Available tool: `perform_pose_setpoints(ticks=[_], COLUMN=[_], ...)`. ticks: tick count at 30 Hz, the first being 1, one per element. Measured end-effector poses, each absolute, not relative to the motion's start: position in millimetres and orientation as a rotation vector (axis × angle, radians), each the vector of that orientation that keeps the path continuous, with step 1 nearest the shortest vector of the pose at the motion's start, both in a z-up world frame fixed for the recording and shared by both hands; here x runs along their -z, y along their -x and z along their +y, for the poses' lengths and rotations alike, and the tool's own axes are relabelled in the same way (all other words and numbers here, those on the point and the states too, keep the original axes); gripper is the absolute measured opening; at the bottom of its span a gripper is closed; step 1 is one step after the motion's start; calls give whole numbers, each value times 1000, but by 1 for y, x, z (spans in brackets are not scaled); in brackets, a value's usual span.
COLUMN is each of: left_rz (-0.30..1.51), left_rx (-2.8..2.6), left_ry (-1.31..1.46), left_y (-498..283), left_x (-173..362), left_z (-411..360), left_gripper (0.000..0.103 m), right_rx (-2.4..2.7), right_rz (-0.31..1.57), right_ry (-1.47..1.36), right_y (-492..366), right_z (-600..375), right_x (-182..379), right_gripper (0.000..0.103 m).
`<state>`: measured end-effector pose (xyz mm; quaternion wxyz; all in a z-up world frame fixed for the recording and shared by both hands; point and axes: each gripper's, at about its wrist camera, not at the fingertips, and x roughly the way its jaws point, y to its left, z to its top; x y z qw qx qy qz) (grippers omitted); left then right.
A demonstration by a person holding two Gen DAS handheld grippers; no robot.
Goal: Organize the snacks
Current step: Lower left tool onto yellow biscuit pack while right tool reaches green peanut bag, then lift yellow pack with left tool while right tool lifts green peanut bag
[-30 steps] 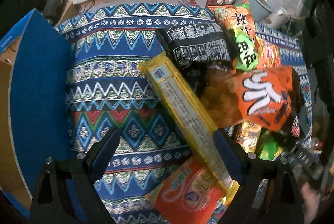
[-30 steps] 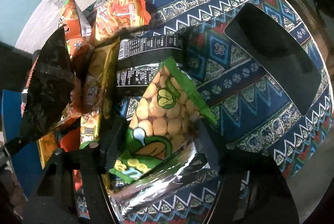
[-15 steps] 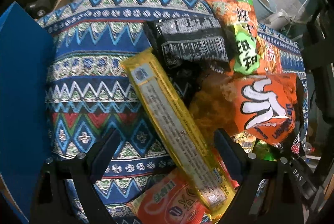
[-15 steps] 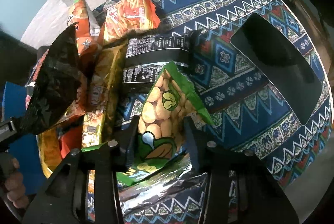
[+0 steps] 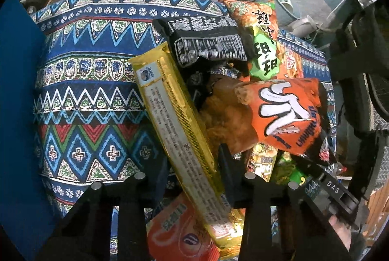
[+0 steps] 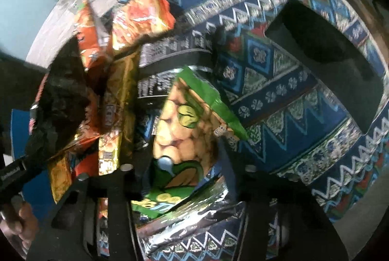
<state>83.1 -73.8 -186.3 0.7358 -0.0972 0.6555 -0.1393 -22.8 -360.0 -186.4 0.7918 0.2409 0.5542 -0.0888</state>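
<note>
Left wrist view, from nine o'clock across: a blue panel (image 5: pixel 17 103) fills the left edge, and beside it the patterned cloth (image 5: pixel 82 95) covers the table. The left gripper (image 5: pixel 192 171) has just been closing; a second ago its jaws stood wide with the long yellow packet (image 5: pixel 175 129) lying loose between them, and now they are clamped against its two long sides near its lower end. The packet runs from six o'clock up towards eleven o'clock. Its lower end overlaps an orange packet (image 5: pixel 175 234) at six o'clock. At twelve o'clock a black packet (image 5: pixel 209 44) with white print touches the yellow packet's upper end. At one o'clock lies an orange-and-green packet (image 5: pixel 262 47); at three o'clock an orange bag (image 5: pixel 284 115) rests on the heap.

Right wrist view, blurred: at nine o'clock a black bag (image 6: pixel 58 100) stands at the heap's left edge, with gold and orange packets to its right. The right gripper (image 6: pixel 180 161) has also just been closing, and its jaws now pinch the green peanut bag (image 6: pixel 184 127), which earlier lay flatter between wider jaws and now stands crumpled at centre. A silver foil packet (image 6: pixel 194 219) lies under it at six o'clock. At three o'clock a dark rectangular opening (image 6: pixel 325 61) breaks the cloth, well apart from the snacks.
</note>
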Motion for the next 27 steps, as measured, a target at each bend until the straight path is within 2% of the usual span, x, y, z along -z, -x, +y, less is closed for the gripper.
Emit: perform_pose_setpoints(ticks=[3,6,27], left_rz=[1409,1390,1206], left_rx=[310,321,322], left_ry=[173,150,12], left_y=[-72,-67,-32], left_x=[174,163,106], left_z=[-63,-57,-44], left_gripper=[34,29,28], right_rx=[197,199,193], right_rz=[1161,1148,920], right_ry=[-478,-476,-160], right_y=[24,27,51], right_z=[-358,-358,-315], right_x=[176,171,100], right_gripper=[27,25,19])
